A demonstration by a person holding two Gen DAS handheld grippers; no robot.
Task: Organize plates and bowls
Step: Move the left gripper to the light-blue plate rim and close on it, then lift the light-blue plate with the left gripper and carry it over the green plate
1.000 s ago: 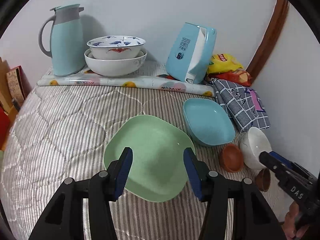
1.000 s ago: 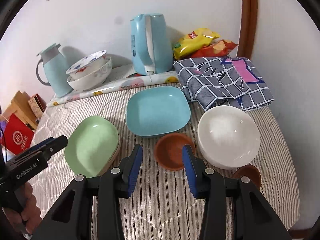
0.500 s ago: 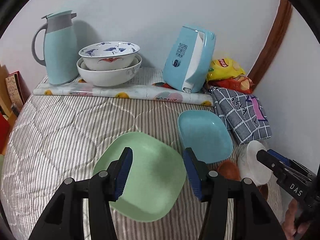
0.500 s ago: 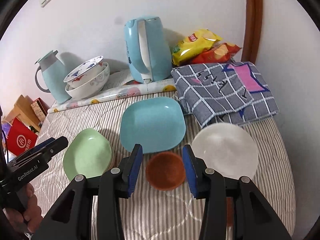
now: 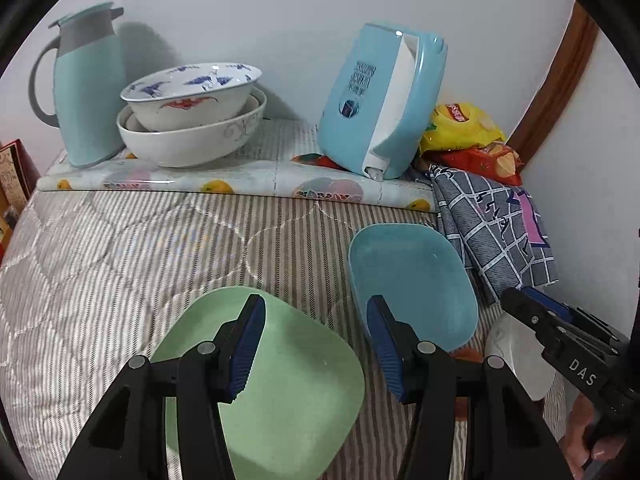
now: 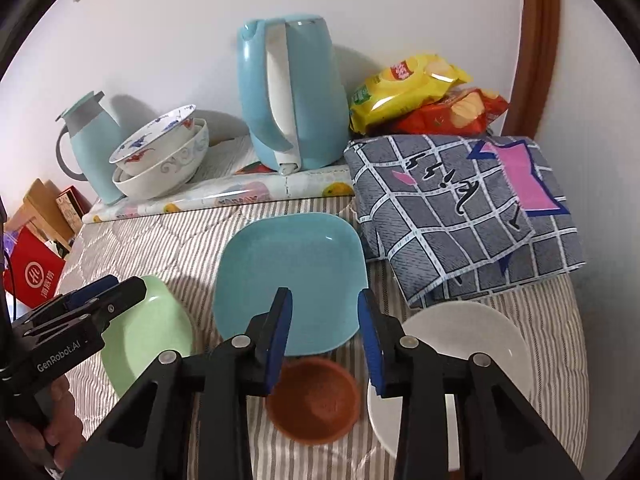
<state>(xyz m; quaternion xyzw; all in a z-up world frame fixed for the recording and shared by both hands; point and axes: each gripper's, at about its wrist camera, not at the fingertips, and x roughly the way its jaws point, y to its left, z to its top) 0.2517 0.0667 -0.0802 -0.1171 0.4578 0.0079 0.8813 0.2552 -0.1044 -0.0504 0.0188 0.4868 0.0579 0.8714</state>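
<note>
A green square plate (image 5: 288, 384) lies on the striped cloth under my open, empty left gripper (image 5: 316, 312); it also shows in the right wrist view (image 6: 148, 336). A blue square plate (image 5: 412, 280) lies to its right, also in the right wrist view (image 6: 292, 280). My right gripper (image 6: 324, 304) is open and empty, above the blue plate's near edge and a small brown bowl (image 6: 314, 400). A white bowl (image 6: 464, 344) sits right of it. Two patterned white bowls (image 5: 192, 116) are stacked at the back left.
A teal thermos jug (image 5: 88, 84) and a blue kettle (image 5: 380, 100) stand on a fruit-print mat (image 5: 240, 176) by the wall. Snack bags (image 6: 424, 96) and a folded checked cloth (image 6: 460, 208) lie at the right. Boxes (image 6: 36, 248) sit beyond the left edge.
Both grippers have drawn back and lifted; the plates and small bowls have slid lower in both views. Nothing was grasped or moved on the cloth.
</note>
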